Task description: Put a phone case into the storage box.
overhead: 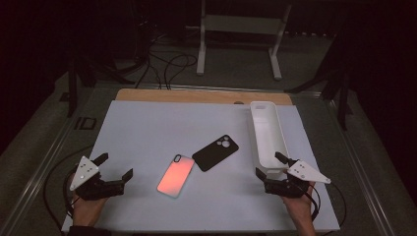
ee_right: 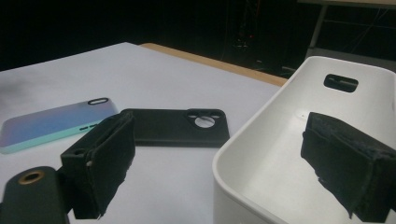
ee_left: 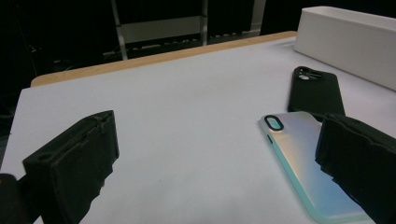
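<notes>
- We hold our left gripper (overhead: 114, 166) low over the near left part of the white table (overhead: 147, 128), its jaws spread wide with nothing between them.
- Our right gripper (overhead: 269, 164) sits at the near right, jaws just as wide apart and empty, right at the near end of the white bin (overhead: 265, 140).
- In the right gripper view, one jaw stands over the bin's (ee_right: 261, 154) inside and the other outside its near wall; whether they touch it we cannot tell.
- The iridescent case (overhead: 175, 175) lies flat near the middle of the table, between our two grippers and closer to the left one, glowing pinkish from above.
- In the left gripper view, that case (ee_left: 303, 158) looks pale blue-green and runs under the right-hand jaw's edge, its camera slot pointing away from us.
- The black case (overhead: 215, 152) lies flat just beyond the iridescent one, angled toward the bin, their corners close or touching.
- In the right gripper view, the black case (ee_right: 175, 126) lies between the iridescent case (ee_right: 51, 122) and the bin.
</notes>
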A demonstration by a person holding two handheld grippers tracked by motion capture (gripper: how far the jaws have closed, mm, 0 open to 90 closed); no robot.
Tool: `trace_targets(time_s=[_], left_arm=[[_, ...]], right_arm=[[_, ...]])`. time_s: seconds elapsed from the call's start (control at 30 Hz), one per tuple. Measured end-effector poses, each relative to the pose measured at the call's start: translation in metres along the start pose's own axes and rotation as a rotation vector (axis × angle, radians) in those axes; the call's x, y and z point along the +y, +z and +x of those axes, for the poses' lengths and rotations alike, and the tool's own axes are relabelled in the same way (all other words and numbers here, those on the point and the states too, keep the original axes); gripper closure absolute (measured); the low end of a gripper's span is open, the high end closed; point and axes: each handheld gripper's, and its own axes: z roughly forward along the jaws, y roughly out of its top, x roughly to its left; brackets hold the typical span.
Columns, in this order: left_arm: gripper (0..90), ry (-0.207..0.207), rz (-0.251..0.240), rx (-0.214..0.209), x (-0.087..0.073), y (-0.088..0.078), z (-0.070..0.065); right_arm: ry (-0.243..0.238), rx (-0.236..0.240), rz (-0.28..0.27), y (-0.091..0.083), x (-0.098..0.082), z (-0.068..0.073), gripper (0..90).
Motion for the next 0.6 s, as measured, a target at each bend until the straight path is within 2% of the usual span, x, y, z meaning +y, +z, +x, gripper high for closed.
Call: trace_targets(time_s=[0.5,0.6], left_arm=[[0.0,0.003,0.035,-0.002,0.004,0.007,-0.008],[0.0,0.0,0.046,-0.013,0.006,0.01,-0.011]], right_arm=[[-0.003,0.011,0.011,0.004,-0.001,0.002,10.0],[0.002,0.015,0.015,0.005,-0.002,0.002,10.0]])
